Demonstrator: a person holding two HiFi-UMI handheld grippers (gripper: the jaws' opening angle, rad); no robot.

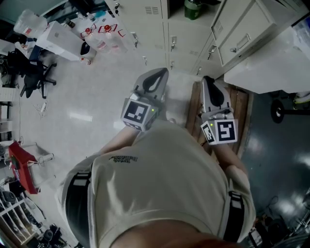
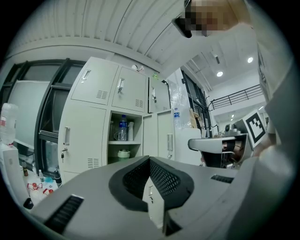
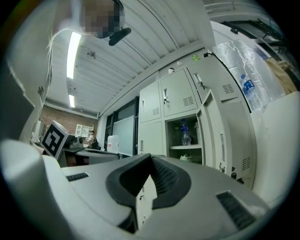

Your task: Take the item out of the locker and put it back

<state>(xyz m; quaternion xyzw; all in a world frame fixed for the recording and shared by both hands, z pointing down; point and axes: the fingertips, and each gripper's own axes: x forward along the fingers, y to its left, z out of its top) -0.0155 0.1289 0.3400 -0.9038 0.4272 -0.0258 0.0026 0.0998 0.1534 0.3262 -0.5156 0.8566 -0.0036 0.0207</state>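
The open locker (image 2: 124, 140) stands ahead of me, well out of reach. On its upper shelf are a clear water bottle (image 2: 123, 129) and a white container; a green-lidded jar (image 2: 123, 153) sits on the shelf below. The right gripper view shows the same bottle (image 3: 185, 134), the jar (image 3: 186, 157) and the swung-out door (image 3: 213, 136). In the head view a green item (image 1: 192, 8) shows in the open compartment. My left gripper (image 2: 149, 161) and right gripper (image 3: 151, 159) are both shut and empty. I hold them side by side at chest height, left gripper (image 1: 156, 80) and right gripper (image 1: 209, 86).
Closed lockers (image 1: 150, 29) line the wall. A wooden bench (image 1: 240, 104) lies below the right gripper, with a white counter (image 1: 271, 63) to the right. A white table (image 1: 63, 41) with bottles and a black office chair (image 1: 34, 72) stand at the far left.
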